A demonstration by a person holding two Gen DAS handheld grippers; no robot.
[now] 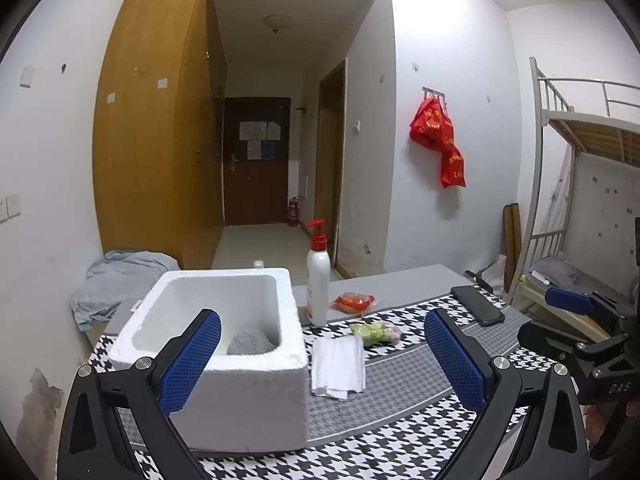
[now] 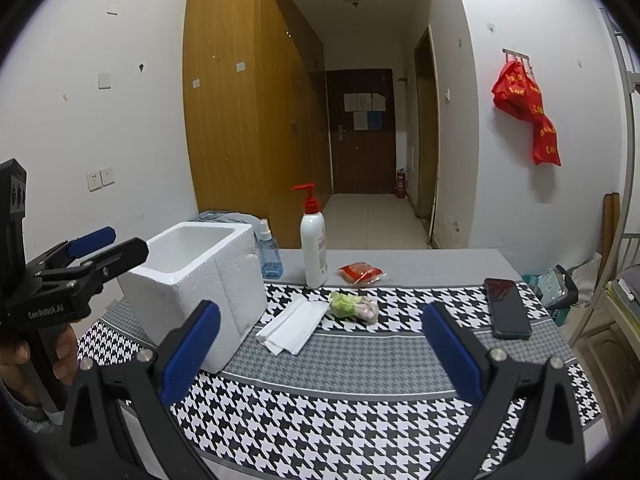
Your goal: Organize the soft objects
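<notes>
Right now both of my tools are wide apart at the fingers and carry nothing: the right hand-held gripper [image 2: 320, 344] and the left hand-held gripper [image 1: 322, 354] each hover low over the near part of the counter [image 2: 360, 432]. The folded white cloth [image 2: 292, 326] is what I would judge the next soft thing; it lies straight ahead of the right hand-held gripper, slightly left of its centre line, with its long axis running from the near left up toward the far right. Just beyond it, touching or nearly so at its far end, sits a small green and pink bundle [image 2: 354, 306]. The white foam box [image 1: 224, 344] stands at the left side of the counter, with 1 grey soft thing [image 1: 250, 342] already inside. From the left hand-held gripper the cloth lies ahead too, just beside the box's right wall. Either could reach it. A pump bottle [image 2: 314, 248] and red packet [image 2: 360, 273] stand farther back, a phone [image 2: 507, 308] well to the right; nothing blocks the approach.
</notes>
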